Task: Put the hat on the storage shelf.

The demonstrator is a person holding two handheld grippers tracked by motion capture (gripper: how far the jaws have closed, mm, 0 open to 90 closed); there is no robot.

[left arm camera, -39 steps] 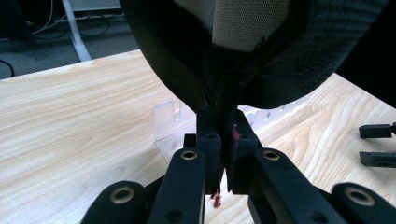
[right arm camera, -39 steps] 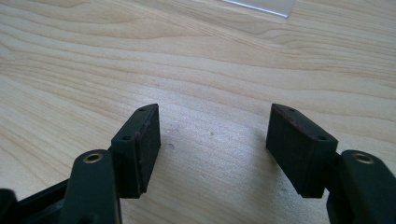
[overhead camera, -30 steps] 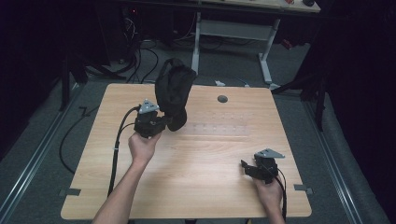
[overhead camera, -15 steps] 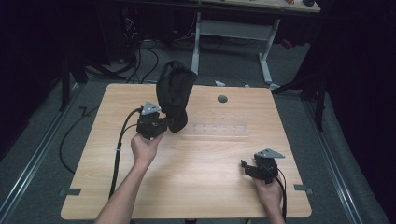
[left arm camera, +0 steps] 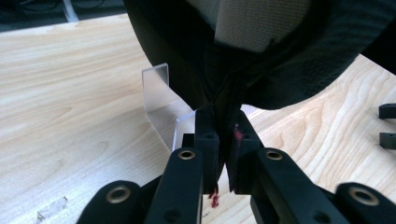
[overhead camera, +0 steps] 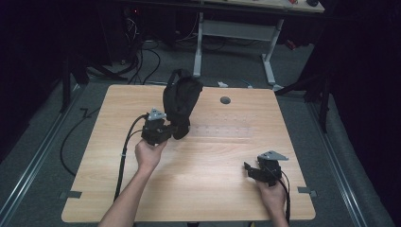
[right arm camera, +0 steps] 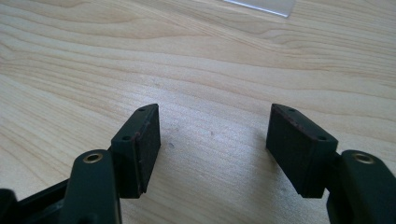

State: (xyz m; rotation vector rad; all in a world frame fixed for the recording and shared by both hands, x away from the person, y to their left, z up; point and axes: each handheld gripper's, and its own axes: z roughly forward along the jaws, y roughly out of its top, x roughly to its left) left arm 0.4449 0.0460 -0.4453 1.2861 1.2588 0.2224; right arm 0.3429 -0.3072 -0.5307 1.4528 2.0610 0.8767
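While the left gripper (overhead camera: 176, 128) pinches a black cap (overhead camera: 181, 100) lifted above the table (overhead camera: 213, 156) centre beside a clear stand (left arm camera: 161, 102), right gripper (overhead camera: 249, 169) resting near the front right edge, jaws wide apart, holding nothing

Black claws (right arm camera: 212, 149), brass-ringed screws

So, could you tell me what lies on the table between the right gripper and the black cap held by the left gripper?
Bare wood, as the high view shows: nothing lies between the right gripper and the black cap.

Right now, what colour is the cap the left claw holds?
Black cap, pale mesh lining inside; best seen in the left gripper view.
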